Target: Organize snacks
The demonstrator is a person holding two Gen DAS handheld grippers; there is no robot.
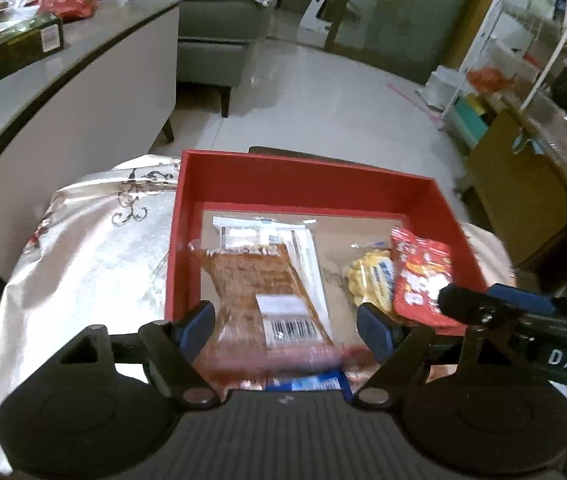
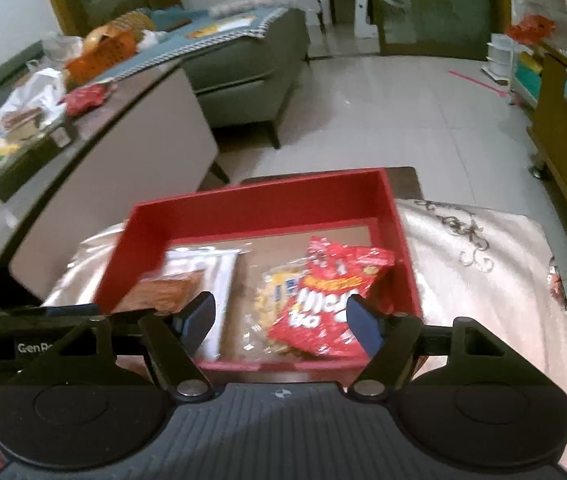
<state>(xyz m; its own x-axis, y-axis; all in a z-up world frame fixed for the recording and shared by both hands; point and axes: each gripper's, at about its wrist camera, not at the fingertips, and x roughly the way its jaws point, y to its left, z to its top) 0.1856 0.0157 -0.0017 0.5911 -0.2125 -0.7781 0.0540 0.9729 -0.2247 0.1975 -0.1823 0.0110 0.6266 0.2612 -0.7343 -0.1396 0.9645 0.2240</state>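
On the cloth-draped surface [image 1: 83, 264] we recorded one red box [image 1: 307, 176], rectangular, matte, straight-walled, with a bare cardboard floor. Contents: a glossy brown packet [image 1: 259, 284] with a barcode label, lying flat over a white wrapper [image 1: 303, 240] at the box's left; a clear bag of pale yellow pieces [image 2: 279, 292]; a crinkled red foil bag [image 2: 331, 296] overlapping it at the right. We held the left tool [image 1: 285, 326] above the brown packet, blue pads parted, gripping nothing. Our right tool [image 2: 281, 322] likewise stood parted and empty above the red bag. The satin cloth carried grey scroll embroidery.
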